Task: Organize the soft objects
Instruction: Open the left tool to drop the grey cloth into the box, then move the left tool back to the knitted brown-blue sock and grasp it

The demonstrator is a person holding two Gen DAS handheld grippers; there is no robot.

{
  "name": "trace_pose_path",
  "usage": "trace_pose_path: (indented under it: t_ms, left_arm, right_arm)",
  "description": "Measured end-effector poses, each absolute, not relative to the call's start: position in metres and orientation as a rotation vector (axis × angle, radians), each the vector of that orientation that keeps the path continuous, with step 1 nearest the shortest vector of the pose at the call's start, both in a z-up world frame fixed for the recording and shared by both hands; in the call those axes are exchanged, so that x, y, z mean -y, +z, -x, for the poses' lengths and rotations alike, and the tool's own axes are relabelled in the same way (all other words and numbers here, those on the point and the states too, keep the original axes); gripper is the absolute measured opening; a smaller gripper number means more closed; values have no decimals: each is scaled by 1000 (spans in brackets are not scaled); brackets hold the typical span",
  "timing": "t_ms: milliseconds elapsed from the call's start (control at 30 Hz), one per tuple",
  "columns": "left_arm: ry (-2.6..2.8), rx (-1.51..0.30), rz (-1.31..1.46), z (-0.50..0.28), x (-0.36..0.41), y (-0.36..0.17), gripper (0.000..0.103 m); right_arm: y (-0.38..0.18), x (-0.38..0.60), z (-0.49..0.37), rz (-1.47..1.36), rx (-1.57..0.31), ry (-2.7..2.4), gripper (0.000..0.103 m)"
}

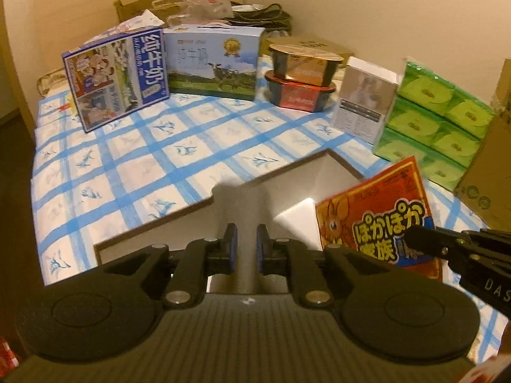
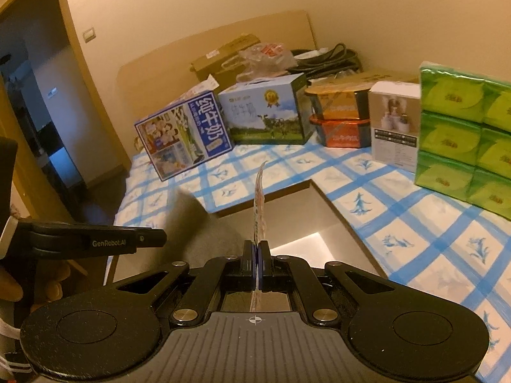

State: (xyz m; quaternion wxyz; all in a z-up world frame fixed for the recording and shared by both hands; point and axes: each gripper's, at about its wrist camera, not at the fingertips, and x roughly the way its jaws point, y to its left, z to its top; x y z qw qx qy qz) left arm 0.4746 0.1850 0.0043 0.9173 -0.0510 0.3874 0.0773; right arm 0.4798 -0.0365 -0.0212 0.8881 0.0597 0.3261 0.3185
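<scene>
My right gripper (image 2: 256, 249) is shut on a flat orange packet, seen edge-on in the right wrist view (image 2: 259, 204) and face-on with Japanese lettering in the left wrist view (image 1: 377, 220). It holds the packet upright over an open box (image 1: 338, 172) sunk among the blue-checked cloth (image 1: 134, 166). The right gripper shows at the right edge of the left wrist view (image 1: 415, 239). My left gripper (image 1: 246, 239) is slightly open and empty above the box's near side. It shows at the left of the right wrist view (image 2: 159, 236).
Along the back stand two milk cartons (image 1: 118, 76) (image 1: 214, 63), stacked dark food tubs (image 1: 303, 76), a white box (image 1: 364, 102) and a green tissue pack (image 1: 437, 118). A cardboard box (image 1: 491, 166) stands at right. A white item (image 1: 300, 220) lies inside the open box.
</scene>
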Motion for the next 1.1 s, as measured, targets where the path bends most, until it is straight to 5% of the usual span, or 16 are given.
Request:
trace_pose_path:
  t_ms: [133, 667, 833, 900, 1100]
  left_arm:
    - [166, -806, 99, -478, -191, 5, 30]
    - [139, -858, 108, -418, -184, 0, 40]
    - [112, -842, 102, -385, -165, 8, 42]
    - [93, -836, 102, -372, -156, 12, 43]
    - [51, -820, 106, -337, -133, 19, 45]
  right_arm:
    - [-25, 25, -485, -107, -682, 675, 1]
    - [-40, 40, -454, -54, -776, 671, 5]
    - [-37, 65, -429, -96, -786, 662, 26]
    - [-34, 76, -415, -109, -773, 653, 47]
    - [-22, 105, -380, -149, -752, 626, 54]
